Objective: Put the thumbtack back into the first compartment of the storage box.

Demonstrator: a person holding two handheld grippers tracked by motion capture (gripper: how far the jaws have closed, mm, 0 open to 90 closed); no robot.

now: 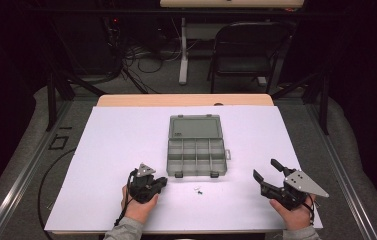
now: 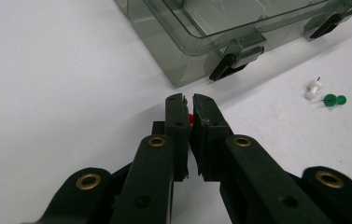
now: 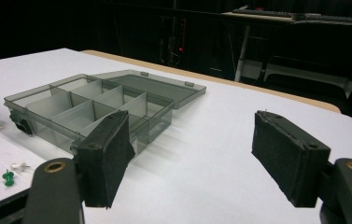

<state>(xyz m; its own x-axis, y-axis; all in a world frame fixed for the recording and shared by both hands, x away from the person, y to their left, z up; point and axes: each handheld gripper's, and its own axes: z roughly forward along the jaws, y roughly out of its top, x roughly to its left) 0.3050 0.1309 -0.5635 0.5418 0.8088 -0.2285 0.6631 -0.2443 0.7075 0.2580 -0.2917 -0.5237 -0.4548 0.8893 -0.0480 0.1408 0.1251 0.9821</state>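
Note:
My left gripper lies low on the white table top, its jaws nearly together, with a small red push pin pinched between the pads. In the high view the left gripper sits just left of the front of a clear grey compartment box whose lid lies open behind it. A white push pin and a green push pin lie loose in front of the box. My right gripper rests at the right, open, with nothing between its pads.
The white sheet covers most of the wooden table. The box's black latches face the front edge. A folding chair and cables stand on the floor beyond the table's far edge.

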